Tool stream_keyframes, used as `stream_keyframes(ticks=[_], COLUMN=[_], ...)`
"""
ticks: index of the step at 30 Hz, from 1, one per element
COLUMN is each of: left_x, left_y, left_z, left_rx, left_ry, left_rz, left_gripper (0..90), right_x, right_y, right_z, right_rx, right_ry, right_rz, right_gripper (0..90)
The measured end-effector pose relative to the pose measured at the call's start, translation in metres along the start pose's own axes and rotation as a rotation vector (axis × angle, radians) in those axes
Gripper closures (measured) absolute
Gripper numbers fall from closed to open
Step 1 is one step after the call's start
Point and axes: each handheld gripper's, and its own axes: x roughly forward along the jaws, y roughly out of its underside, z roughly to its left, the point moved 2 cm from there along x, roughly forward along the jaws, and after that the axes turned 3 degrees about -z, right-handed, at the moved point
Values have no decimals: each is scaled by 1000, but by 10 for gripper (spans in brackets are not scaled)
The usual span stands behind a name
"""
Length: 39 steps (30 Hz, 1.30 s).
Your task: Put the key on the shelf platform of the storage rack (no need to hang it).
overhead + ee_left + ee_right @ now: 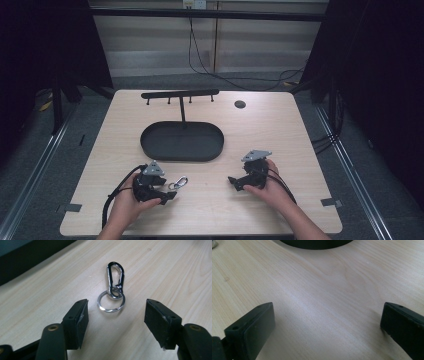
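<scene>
1. High view takes in the whole wooden table (280, 125): a black oval tray (182, 142) near the middle, a black rack with small pegs (180, 94) rising from the tray's far edge, and a dark round hole (240, 104) in the tabletop toward the far right.
2. Near the front edge, the left gripper (169, 194) is held low in the person's left hand (127, 202), with a silver key clip (179, 183) lying on the wood just beside its tip. The right gripper (233, 182) sits in the right hand (270, 187), well apart from the clip, pointing toward the middle of the table.
3. Left gripper view gives the detail the high view lacks: the key clip (113, 286) is a shiny snap hook joined to a round split ring, lying flat on the wood just ahead of the left gripper (116, 313). Its jaws stand spread on either side of the ring, touching nothing.
4. Right gripper view shows the right gripper (328, 320) with jaws spread wide over bare wood grain, nothing between them, and the near wall of the tray (317, 243) at the top.
5. Around the table the high view shows grey floor, metal rails at both sides, dark curtains, and cables hanging down a pale back wall.
</scene>
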Motion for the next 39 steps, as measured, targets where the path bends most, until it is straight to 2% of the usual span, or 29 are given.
stream_keyframes(ticks=[2,5,7,12,18,22,27,30,39], left_x=[-2,-6,-7,-4,-3,-2,1,2,4], left_y=[-3,-7,-8,-12,-21,-24,-30,-32,-43], left_z=[1,1,0,-1,-2,-2,-1,-1,-2], left_rx=[1,-18,-26,-28,-9,-21,-31,-36,-28], left_ry=[-3,5,17,28,30,39,69,61,80], left_rz=[1,-8,9,96,140,165,253,247,271], left_gripper=[382,389,381,385,408,418,416,406,425], right_x=[0,0,0,0,0,0,0,0,0], right_y=[0,0,0,0,0,0,0,0,0], right_z=[0,0,0,0,0,0,0,0,0], right_rx=[0,0,2,1,1,1,0,0,0], right_ry=[0,0,0,0,0,0,0,0,1], right_rz=[0,0,-1,-1,0,-1,0,0,0], right_gripper=[0,0,0,0,0,0,0,0,0])
